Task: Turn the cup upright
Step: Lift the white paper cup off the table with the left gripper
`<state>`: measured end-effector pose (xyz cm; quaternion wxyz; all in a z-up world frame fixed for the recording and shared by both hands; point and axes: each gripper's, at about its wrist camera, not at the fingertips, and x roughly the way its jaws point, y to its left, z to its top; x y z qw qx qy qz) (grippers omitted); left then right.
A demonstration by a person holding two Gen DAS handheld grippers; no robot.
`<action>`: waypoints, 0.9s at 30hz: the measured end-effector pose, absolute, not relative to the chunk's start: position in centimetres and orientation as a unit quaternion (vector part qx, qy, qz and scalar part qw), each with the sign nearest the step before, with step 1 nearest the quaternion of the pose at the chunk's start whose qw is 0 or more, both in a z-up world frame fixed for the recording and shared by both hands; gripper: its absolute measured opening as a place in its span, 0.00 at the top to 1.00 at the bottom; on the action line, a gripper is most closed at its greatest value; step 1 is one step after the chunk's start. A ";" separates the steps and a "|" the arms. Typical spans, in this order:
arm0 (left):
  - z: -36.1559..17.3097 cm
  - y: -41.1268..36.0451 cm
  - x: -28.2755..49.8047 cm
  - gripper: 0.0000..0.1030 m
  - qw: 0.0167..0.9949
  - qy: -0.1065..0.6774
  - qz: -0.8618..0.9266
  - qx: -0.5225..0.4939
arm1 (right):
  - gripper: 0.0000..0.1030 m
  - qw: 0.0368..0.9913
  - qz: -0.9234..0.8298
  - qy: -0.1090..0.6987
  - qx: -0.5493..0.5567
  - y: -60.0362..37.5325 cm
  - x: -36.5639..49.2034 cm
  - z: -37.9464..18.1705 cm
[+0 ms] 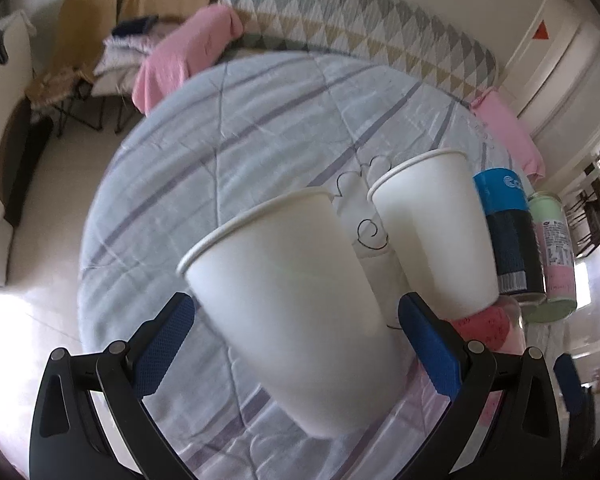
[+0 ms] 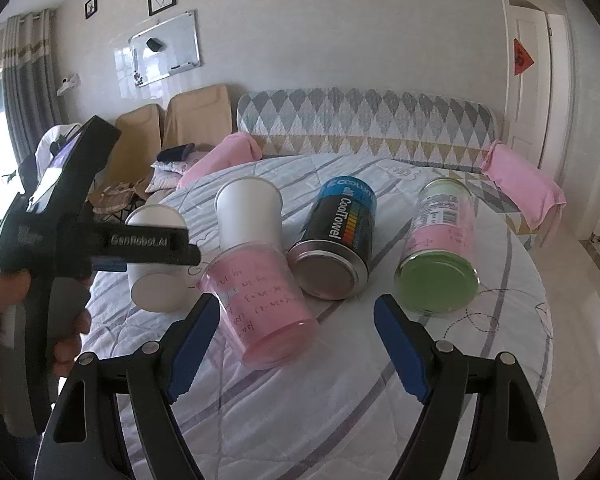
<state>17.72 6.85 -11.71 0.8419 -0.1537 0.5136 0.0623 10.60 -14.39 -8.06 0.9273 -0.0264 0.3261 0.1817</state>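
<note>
Two white paper cups stand on the striped bed cover. In the left wrist view the near cup [image 1: 292, 300] sits between my left gripper's [image 1: 300, 344] open blue pads, which do not touch it; the second cup [image 1: 432, 232] is behind to the right. In the right wrist view the near cup [image 2: 156, 256] is partly hidden by the left gripper [image 2: 152, 248], beside the second cup [image 2: 248, 216]. A pink plastic cup [image 2: 260, 308] lies on its side just ahead of my open, empty right gripper [image 2: 296, 340].
A black and blue CoolTowel can [image 2: 336, 240] and a green-lidded jar [image 2: 440, 248] lie on the bed [image 2: 380, 380] to the right of the cups. Pink towels [image 2: 528, 184] and a patterned headboard [image 2: 364, 120] lie behind. The bed edge and floor fall away at right.
</note>
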 end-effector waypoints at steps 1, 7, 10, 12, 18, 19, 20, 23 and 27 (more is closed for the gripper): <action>-12.0 7.0 18.1 0.00 0.838 0.518 0.058 -0.160 | 0.22 0.927 0.183 0.327 -0.026 -14.4 10.6 -8.1; -12.2 7.5 18.4 0.03 0.840 0.513 0.057 -0.167 | 0.22 0.923 0.185 0.336 -0.024 -14.5 11.1 -8.5; -12.1 7.5 18.3 0.17 0.843 0.510 0.054 -0.164 | 0.22 0.923 0.185 0.336 -0.024 -14.5 11.2 -8.5; -11.9 7.4 18.2 0.21 0.848 0.504 0.050 -0.155 | 0.22 0.923 0.186 0.335 -0.024 -14.4 11.2 -8.5; -11.0 6.8 17.9 0.24 0.866 0.488 0.031 -0.106 | 0.22 0.922 0.191 0.335 -0.029 -13.8 11.1 -8.6; -10.9 6.6 17.9 0.25 0.869 0.487 0.027 -0.084 | 0.22 0.921 0.193 0.336 -0.029 -13.7 11.1 -8.6; -10.8 6.4 17.8 0.25 0.870 0.487 0.021 -0.069 | 0.22 0.921 0.194 0.337 -0.028 -13.7 11.1 -8.6; -10.7 6.4 17.5 0.25 0.871 0.490 -0.001 -0.040 | 0.22 0.920 0.195 0.339 -0.027 -13.5 11.0 -8.6; -9.9 6.4 16.7 0.26 0.875 0.484 -0.035 -0.011 | 0.22 0.918 0.196 0.344 -0.026 -13.1 11.0 -8.7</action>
